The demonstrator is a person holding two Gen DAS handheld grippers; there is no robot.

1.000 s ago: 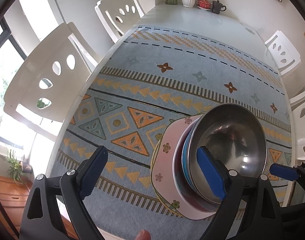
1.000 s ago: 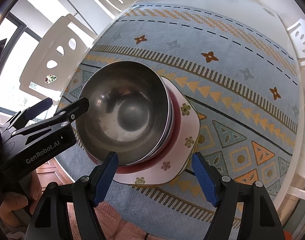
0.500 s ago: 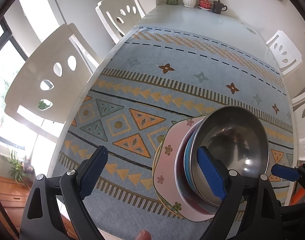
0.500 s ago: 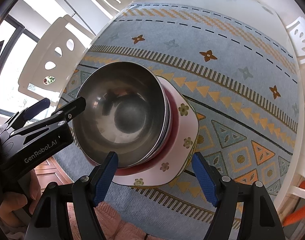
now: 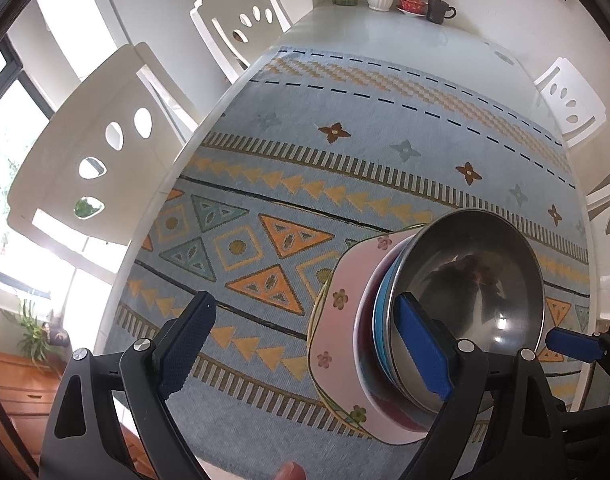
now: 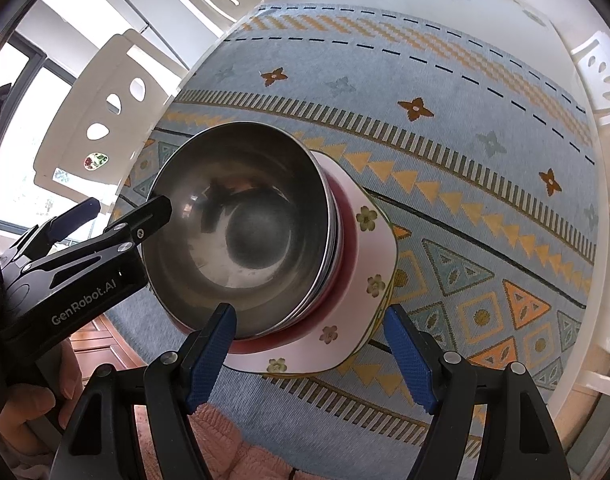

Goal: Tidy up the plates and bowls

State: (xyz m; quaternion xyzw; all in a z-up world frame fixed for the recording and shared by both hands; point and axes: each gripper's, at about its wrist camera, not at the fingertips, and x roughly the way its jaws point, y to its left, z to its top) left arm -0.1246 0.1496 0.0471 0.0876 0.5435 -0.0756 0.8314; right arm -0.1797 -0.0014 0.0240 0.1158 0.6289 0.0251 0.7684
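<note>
Blue ribbed pads line both grippers, and both stand wide with nothing clamped. The left gripper (image 5: 305,352) hangs over bare cloth, its right-hand pad overlapping the near rim of the steel bowl (image 5: 477,284) in view; whether it touches I cannot tell. The right gripper (image 6: 311,354) straddles the near edge of the same stack, its left pad just in front of the bowl's rim, its right pad beside the corner of the pink plate (image 6: 369,320).

Just ahead of both sits that stack: the shiny, deep, round bowl on top, further nested rims under it, one blue, then a red dish, all on the squarish pink plate with rounded corners and small printed flowers.

Beneath lies a woven blue tablecloth (image 5: 345,168) with orange triangles and dashed lines, on a glossy white table (image 5: 405,36) ringed by white chairs (image 5: 105,152).
</note>
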